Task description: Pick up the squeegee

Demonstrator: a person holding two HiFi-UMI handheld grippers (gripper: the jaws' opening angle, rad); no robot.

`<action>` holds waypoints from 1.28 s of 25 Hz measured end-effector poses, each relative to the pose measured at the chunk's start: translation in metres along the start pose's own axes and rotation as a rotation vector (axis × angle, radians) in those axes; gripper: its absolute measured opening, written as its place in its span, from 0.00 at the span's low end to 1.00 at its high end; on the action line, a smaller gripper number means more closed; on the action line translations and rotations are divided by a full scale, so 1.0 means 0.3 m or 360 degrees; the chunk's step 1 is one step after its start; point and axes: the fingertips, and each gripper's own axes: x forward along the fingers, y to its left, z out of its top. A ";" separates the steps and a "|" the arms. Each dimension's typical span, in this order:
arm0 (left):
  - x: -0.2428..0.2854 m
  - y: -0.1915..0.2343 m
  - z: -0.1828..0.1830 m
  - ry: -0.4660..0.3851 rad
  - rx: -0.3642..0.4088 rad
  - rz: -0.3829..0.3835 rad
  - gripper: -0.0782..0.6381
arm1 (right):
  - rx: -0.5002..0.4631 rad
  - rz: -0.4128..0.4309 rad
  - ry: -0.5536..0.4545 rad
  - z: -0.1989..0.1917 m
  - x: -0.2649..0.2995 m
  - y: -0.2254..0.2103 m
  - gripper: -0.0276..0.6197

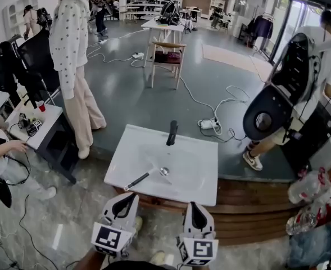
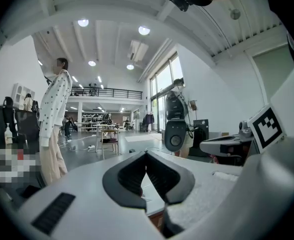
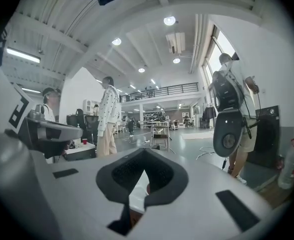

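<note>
The squeegee (image 1: 139, 179), with a thin dark handle, lies slantwise near the front left of the white sink top (image 1: 193, 176). A black faucet (image 1: 172, 133) stands at the sink's far edge. My left gripper (image 1: 132, 196) is just short of the sink's front edge, a little in front of the handle's end, jaws shut and empty. My right gripper (image 1: 193, 205) is beside it at the same edge, jaw tips together, holding nothing. In the left gripper view the left gripper (image 2: 147, 154) points almost level over the white top. The right gripper (image 3: 146, 152) does the same in its own view. Neither gripper view shows the squeegee.
The sink rests on a wooden platform (image 1: 255, 201). A person in a dotted top (image 1: 69, 44) stands at the far left next to a small table (image 1: 41, 129). Another person carrying a black machine (image 1: 283, 94) stands at the right. Cables (image 1: 210, 124) cross the floor; plastic bottles (image 1: 311, 187) lie at right.
</note>
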 end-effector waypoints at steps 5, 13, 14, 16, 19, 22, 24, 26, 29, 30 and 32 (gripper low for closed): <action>0.157 0.120 -0.003 0.0029 -0.0013 -0.0047 0.11 | 0.0019 -0.0032 0.0031 -0.004 0.180 -0.011 0.04; 0.346 0.258 -0.038 0.0116 -0.0030 -0.0125 0.11 | 0.0054 -0.0117 0.0117 -0.023 0.363 -0.019 0.04; 0.369 0.266 -0.046 0.0122 -0.0026 -0.0144 0.11 | 0.0058 -0.0133 0.0126 -0.028 0.380 -0.026 0.04; 0.418 0.281 -0.057 0.0122 -0.0020 -0.0180 0.11 | 0.0067 -0.0168 0.0138 -0.041 0.414 -0.044 0.04; 0.480 0.305 -0.081 0.0151 -0.0031 -0.0235 0.11 | 0.0093 -0.0223 0.0142 -0.059 0.459 -0.058 0.04; 0.538 0.324 -0.104 0.0173 -0.0017 -0.0299 0.11 | 0.0094 -0.0274 0.0169 -0.077 0.498 -0.068 0.04; 0.576 0.331 -0.117 0.0186 -0.0012 -0.0335 0.11 | 0.0104 -0.0302 0.0183 -0.095 0.522 -0.077 0.04; 0.612 0.340 -0.135 0.0198 -0.0005 -0.0372 0.11 | 0.0120 -0.0329 0.0187 -0.116 0.547 -0.078 0.04; 0.662 0.354 -0.163 0.0208 0.0018 -0.0429 0.11 | 0.0136 -0.0372 0.0218 -0.142 0.585 -0.077 0.04; 0.676 0.357 -0.173 0.0218 0.0020 -0.0445 0.11 | 0.0143 -0.0384 0.0229 -0.153 0.597 -0.079 0.04; 0.706 0.364 -0.196 0.0241 0.0016 -0.0471 0.11 | 0.0157 -0.0400 0.0241 -0.179 0.620 -0.082 0.04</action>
